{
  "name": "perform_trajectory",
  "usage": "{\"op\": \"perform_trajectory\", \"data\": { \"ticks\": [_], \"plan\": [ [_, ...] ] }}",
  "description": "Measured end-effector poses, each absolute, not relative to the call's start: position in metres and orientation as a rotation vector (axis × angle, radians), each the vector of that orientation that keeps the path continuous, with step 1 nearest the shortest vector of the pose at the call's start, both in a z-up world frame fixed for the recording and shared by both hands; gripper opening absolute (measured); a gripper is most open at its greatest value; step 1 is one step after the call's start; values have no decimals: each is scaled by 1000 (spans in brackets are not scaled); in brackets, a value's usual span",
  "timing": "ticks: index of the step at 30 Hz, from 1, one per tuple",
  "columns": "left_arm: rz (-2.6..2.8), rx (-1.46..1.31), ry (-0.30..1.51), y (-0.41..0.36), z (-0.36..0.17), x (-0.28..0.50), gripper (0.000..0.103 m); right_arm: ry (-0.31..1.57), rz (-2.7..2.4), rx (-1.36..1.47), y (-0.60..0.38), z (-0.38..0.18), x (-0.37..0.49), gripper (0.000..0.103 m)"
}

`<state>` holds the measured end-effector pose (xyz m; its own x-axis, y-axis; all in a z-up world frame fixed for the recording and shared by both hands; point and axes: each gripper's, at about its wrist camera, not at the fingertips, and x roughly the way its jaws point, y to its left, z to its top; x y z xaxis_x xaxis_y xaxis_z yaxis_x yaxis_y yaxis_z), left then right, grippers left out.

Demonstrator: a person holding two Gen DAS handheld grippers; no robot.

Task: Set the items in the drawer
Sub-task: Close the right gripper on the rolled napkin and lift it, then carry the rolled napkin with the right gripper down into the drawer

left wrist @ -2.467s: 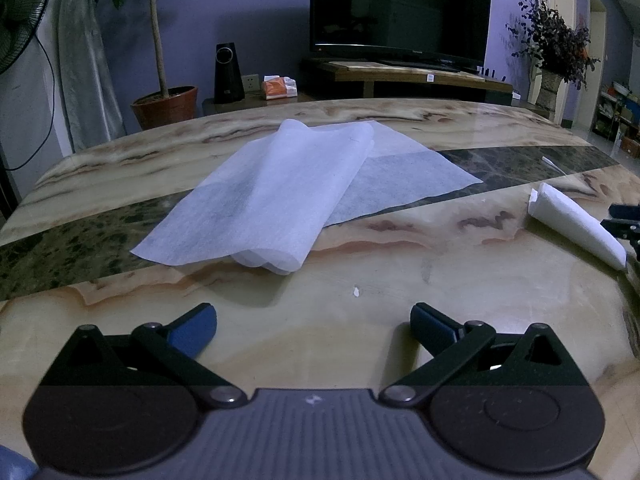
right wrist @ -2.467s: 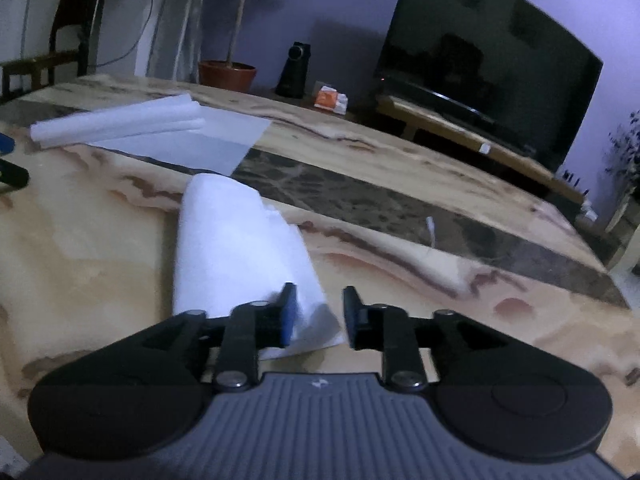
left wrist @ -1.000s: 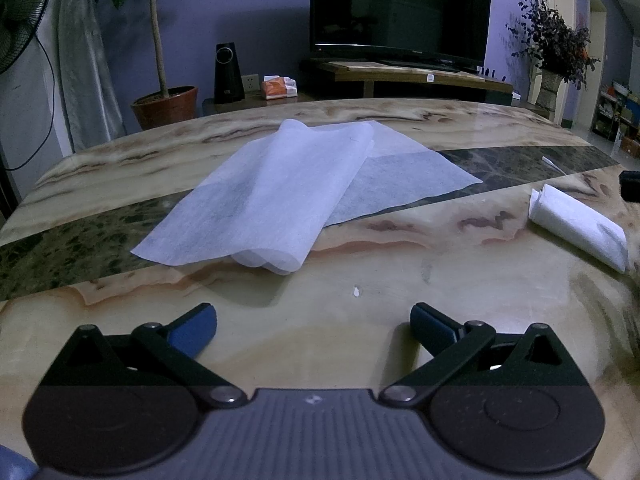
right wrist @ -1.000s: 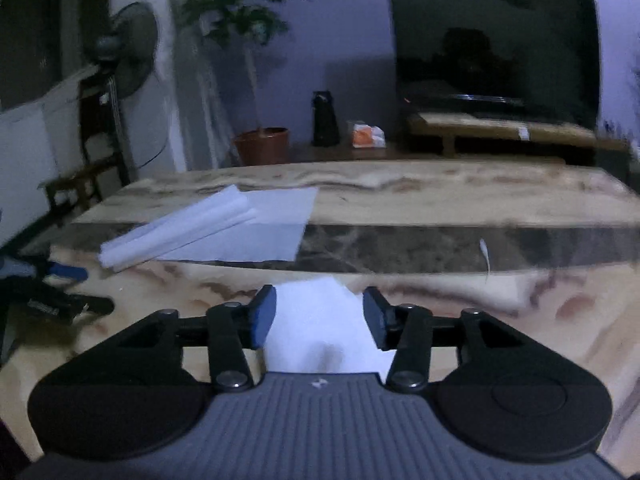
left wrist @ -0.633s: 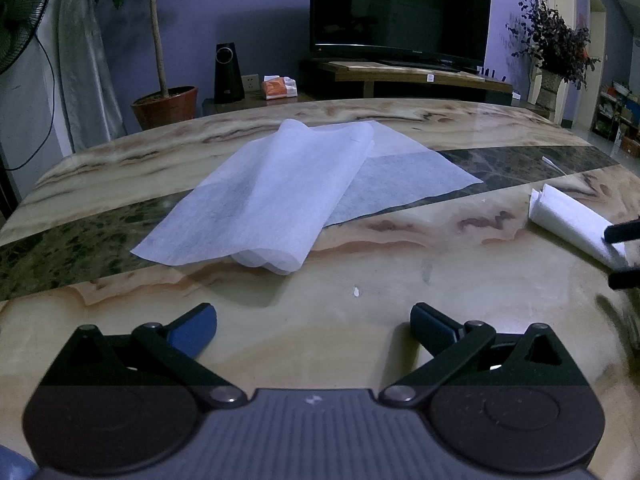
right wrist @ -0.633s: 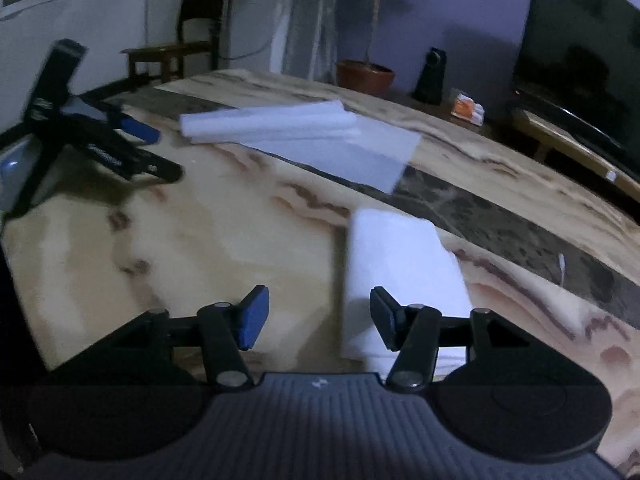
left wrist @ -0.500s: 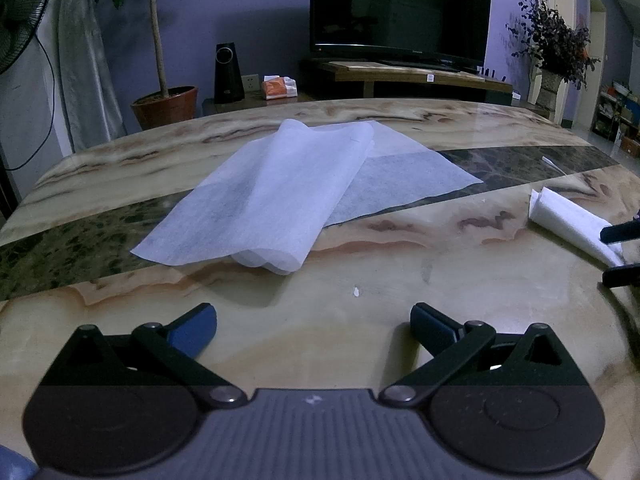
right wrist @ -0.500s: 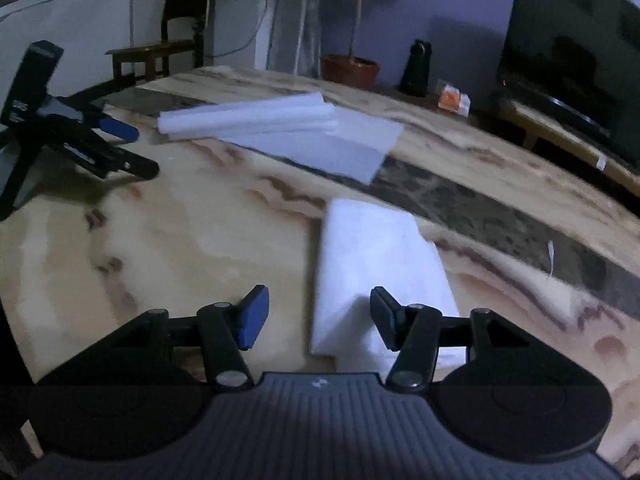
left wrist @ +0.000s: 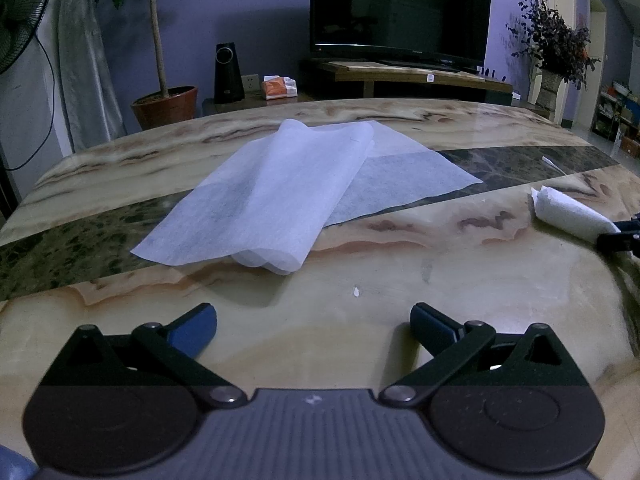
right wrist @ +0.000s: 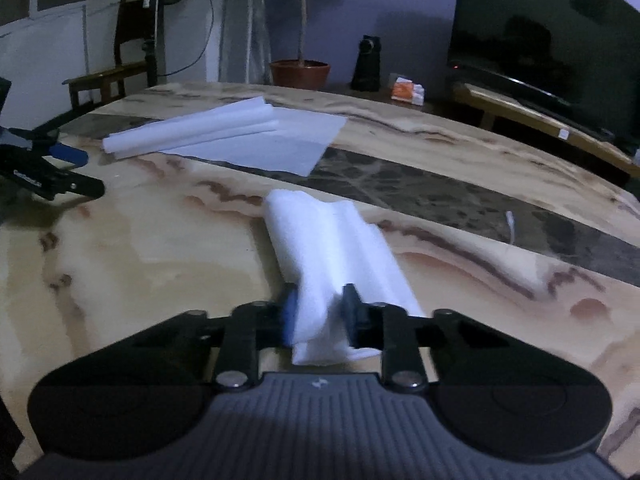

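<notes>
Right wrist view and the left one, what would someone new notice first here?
The right gripper has just closed its jaws on the near end of a folded white cloth lying on the marble-patterned tabletop. Farther back lies a large thin white sheet, partly folded over itself, while the left gripper stands wide open.

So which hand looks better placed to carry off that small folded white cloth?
Right: the right gripper has just closed on the folded cloth. The left gripper sits open and empty, well away from it.

A dim room with purple walls (left wrist: 260,20). A dark television (left wrist: 400,8) stands on a low wooden stand (left wrist: 420,76), with a potted tree (left wrist: 164,100) and a black speaker (left wrist: 229,74) beside it. A standing fan (left wrist: 20,16) is at far left, a wooden chair (right wrist: 120,60) by the white wall
</notes>
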<state>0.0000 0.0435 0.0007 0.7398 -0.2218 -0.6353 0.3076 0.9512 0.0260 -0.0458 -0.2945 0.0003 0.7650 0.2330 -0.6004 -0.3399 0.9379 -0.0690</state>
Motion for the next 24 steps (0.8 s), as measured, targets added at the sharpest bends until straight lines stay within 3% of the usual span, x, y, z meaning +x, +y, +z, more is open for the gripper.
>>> {"op": "perform_trajectory", "data": {
  "ticks": [5, 13, 20, 24],
  "plan": [
    [-291, 132, 679, 44, 1, 0, 103, 629, 299, -85, -302, 3, -46, 10],
    [-291, 132, 679, 44, 1, 0, 103, 542, 422, 138, -305, 28, -71, 9],
    [-291, 132, 679, 44, 1, 0, 103, 500, 807, 48, -261, 45, -134, 9],
    [-291, 132, 679, 44, 1, 0, 103, 565, 1003, -49, -236, 36, -174, 9]
  ]
}}
